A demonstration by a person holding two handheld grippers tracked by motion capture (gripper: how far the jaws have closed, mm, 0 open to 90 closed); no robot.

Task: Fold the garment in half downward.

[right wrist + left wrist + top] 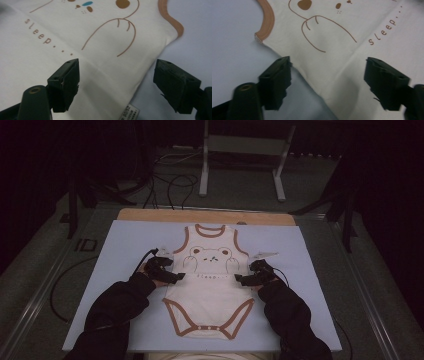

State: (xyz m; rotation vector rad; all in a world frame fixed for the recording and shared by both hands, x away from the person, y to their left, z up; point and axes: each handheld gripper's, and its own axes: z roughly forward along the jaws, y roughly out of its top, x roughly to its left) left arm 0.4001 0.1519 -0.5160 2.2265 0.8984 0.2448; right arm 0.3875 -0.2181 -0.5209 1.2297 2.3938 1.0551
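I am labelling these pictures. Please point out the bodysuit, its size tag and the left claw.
bodysuit (212, 295): high view, plain belly fabric.
size tag (130, 111): right gripper view, printed label at the side seam.
left claw (328, 82): left gripper view, midway between its tips.

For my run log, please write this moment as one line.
scene: baby bodysuit flat on blue mat | left hand-held gripper: open, at its left side edge | right hand-held gripper: open, at its right side edge | nothing grasped yet
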